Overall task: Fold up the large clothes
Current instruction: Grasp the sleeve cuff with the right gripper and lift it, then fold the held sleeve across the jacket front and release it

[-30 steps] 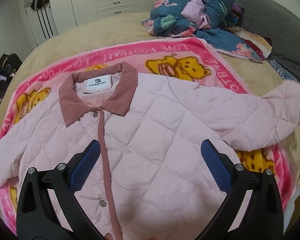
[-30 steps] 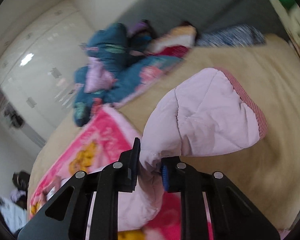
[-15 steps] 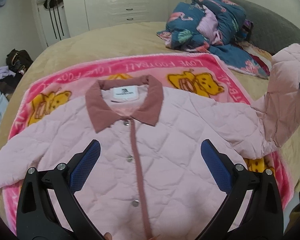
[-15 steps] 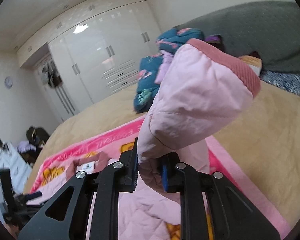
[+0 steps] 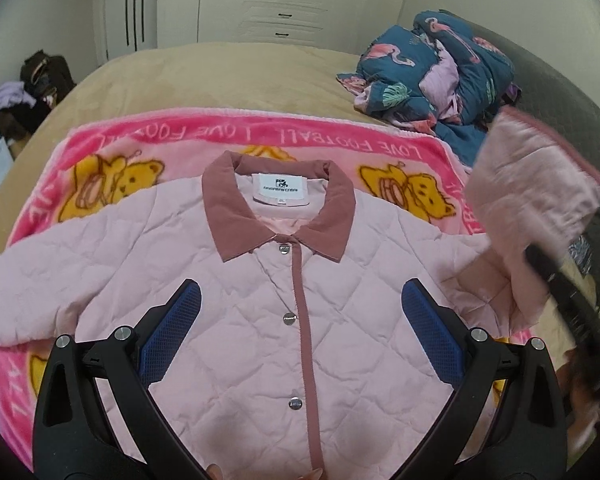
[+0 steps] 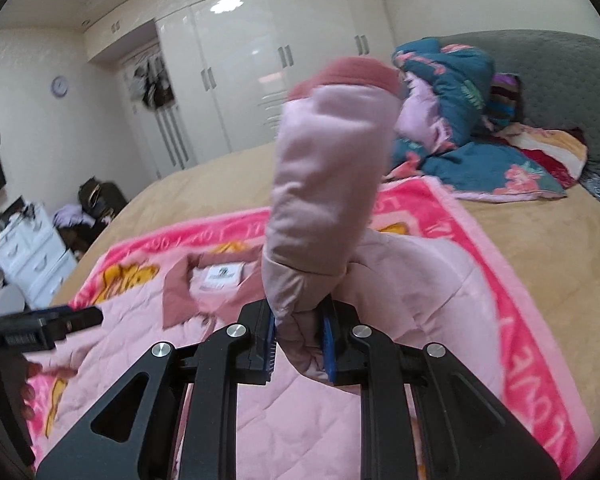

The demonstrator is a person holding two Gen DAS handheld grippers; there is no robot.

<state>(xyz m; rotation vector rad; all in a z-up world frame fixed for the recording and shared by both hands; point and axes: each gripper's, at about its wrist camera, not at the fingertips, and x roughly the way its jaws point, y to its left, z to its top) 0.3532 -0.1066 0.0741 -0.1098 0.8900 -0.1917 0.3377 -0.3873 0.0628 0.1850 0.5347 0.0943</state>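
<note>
jacket [image 5: 292, 320] flat, front up, on blanket [image 5: 140, 144] on bed | right hand-held gripper [image 6: 300, 340] clamped on raised sleeve [image 6: 324, 184] | left hand-held gripper [image 5: 300, 336] agape above chest | advice: lay sleeve across front, cuff [image 6: 344, 76] flat, then release

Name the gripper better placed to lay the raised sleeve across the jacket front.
Right. The right gripper is shut on the sleeve, holding it above the jacket. The left gripper is open, holding nothing.

White wardrobe [image 5: 260, 0] behind a tan bed [image 5: 220, 76]; grey headboard [image 6: 560, 76] alongside.
</note>
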